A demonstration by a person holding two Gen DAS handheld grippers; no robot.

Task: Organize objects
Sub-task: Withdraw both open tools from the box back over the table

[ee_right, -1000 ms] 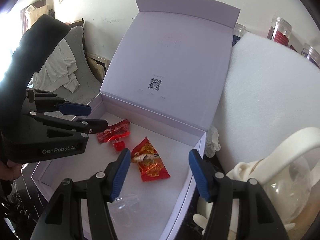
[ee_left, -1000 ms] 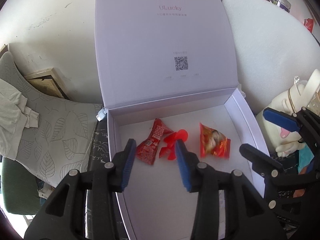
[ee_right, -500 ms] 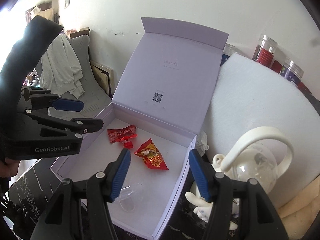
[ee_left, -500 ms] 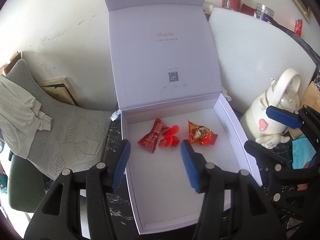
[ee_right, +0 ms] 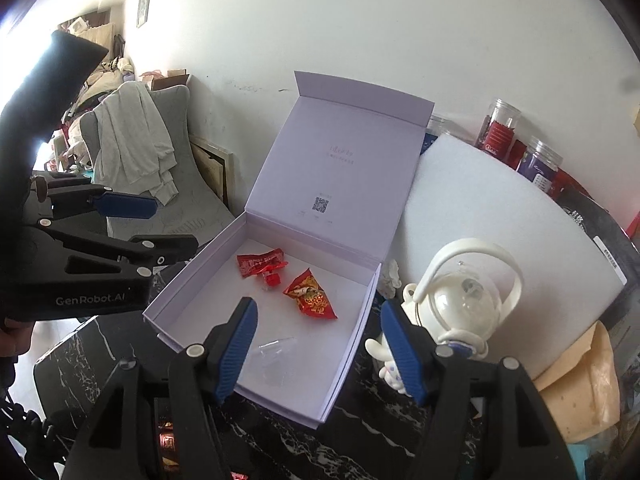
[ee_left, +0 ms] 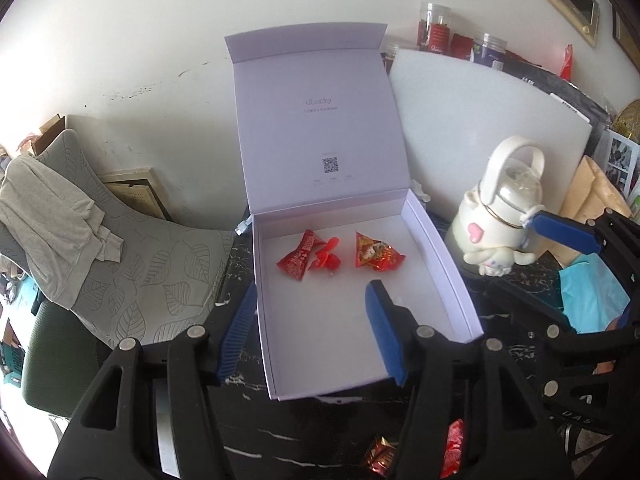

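A: The box (ee_left: 440,256), pale lilac with its lid propped upright against the wall, sits on the dark marbled counter (ee_left: 320,424), and it looks much smaller in both views than it did a second ago. Both grippers have pulled back and up from it.

B: Holding anything?

A: No. The left gripper (ee_left: 312,332) has its jaws wide apart with nothing between them, and the right gripper (ee_right: 320,344) is the same. So I'd judge a drop-off is finished and the next piece is being sought.

B: What's in the box so far?

A: Going down in size: a red-and-gold snack packet (ee_left: 376,256), a red candy wrapper (ee_left: 298,258) to its left, a small red plastic piece (ee_left: 326,258) between them, and a clear plastic bit (ee_right: 276,354) nearer the front wall.

B: And what's left outside?

A: Red-wrapped sweets (ee_left: 452,452) lie on the counter at the bottom edge of the left view, half hidden behind the gripper body. How many there are I can't tell. The clear bit is too faint to identify.
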